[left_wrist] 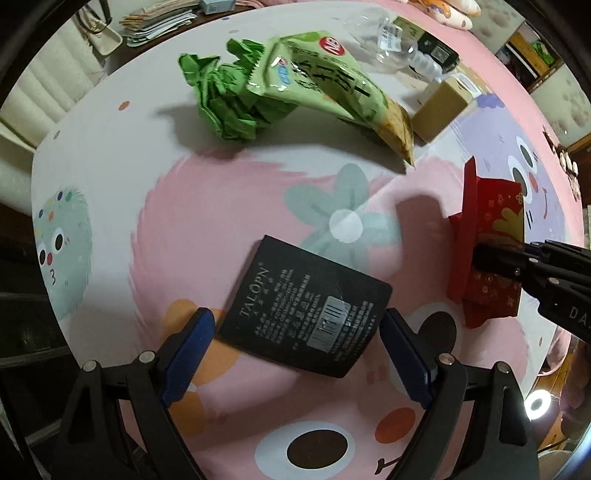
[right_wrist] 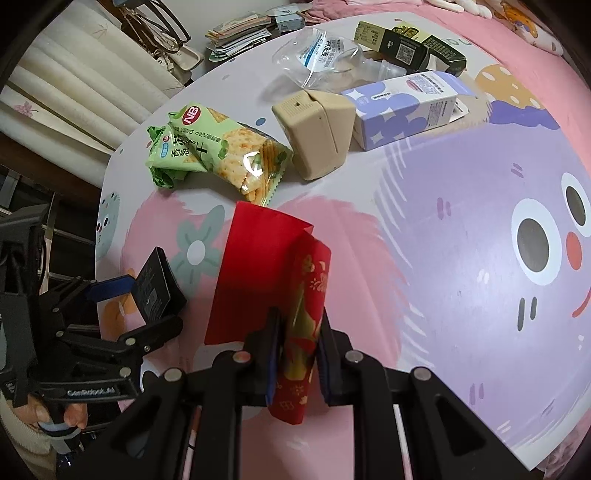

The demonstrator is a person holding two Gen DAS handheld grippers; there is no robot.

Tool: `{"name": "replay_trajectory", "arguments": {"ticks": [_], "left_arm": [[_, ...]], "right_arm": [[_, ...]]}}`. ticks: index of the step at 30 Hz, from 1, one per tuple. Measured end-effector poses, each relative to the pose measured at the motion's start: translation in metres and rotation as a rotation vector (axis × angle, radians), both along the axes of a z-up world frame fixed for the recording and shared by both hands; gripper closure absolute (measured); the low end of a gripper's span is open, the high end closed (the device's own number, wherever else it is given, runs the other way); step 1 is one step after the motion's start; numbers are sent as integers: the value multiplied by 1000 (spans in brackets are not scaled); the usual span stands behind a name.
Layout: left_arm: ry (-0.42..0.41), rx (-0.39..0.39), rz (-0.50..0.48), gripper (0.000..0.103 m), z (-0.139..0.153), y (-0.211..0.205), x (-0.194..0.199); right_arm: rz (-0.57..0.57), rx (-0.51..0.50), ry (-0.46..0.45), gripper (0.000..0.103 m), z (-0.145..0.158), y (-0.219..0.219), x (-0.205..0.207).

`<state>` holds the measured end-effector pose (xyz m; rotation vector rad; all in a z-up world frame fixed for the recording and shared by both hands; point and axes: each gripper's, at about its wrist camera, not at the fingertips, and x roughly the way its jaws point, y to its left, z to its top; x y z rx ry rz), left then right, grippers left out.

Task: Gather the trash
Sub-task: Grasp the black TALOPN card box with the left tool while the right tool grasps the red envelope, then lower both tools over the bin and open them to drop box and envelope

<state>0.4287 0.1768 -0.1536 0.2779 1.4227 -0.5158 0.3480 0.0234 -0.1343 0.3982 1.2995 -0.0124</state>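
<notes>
My left gripper (left_wrist: pixel 297 338) has its blue pads on both sides of a flat black box (left_wrist: pixel 306 310) and holds it; the right wrist view shows the box (right_wrist: pixel 155 288) tilted up off the cloth. My right gripper (right_wrist: pixel 298 354) is shut on a red envelope (right_wrist: pixel 291 295) with gold print, held above the cloth; it also shows in the left wrist view (left_wrist: pixel 491 236). A green cracker packet (left_wrist: pixel 332 85) and crumpled green wrapper (left_wrist: pixel 221 99) lie further back.
A beige box (right_wrist: pixel 317 129), a purple-and-white carton (right_wrist: pixel 402 107), a clear plastic bag (right_wrist: pixel 317 55) and dark boxes (right_wrist: pixel 406 46) lie at the back of the cartoon-printed tablecloth (right_wrist: pixel 461 221). Papers (right_wrist: pixel 240 33) are stacked beyond the table's edge.
</notes>
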Motion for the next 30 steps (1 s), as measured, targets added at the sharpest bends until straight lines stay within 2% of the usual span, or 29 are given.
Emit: {"name": "replay_trajectory", "arguments": {"ticks": [2,3,5,16,22,30], "left_arm": [[-16,20,-14,16,-1,-5,-3],[-28,33,-19,21,-1,-6,-4],[-51,58,-34,24,-1,-11,-8],[-46,-4,59,25,16,-21,-42],[-77,-45,76,25,43,-60,-92],[-142,-120,166,25,85,-128,-181]], "right_arm": [[1,2,0,86,-1,-1,-1],[3,2,-1,86,-1,-1,-2],[5,2,-3,86,-1,0,-3],[47,11,-26,88,7,-8,-28],[91,29,-60,89,24,-27,-64],[178,56,-110,89,50,-75,-137]]}}
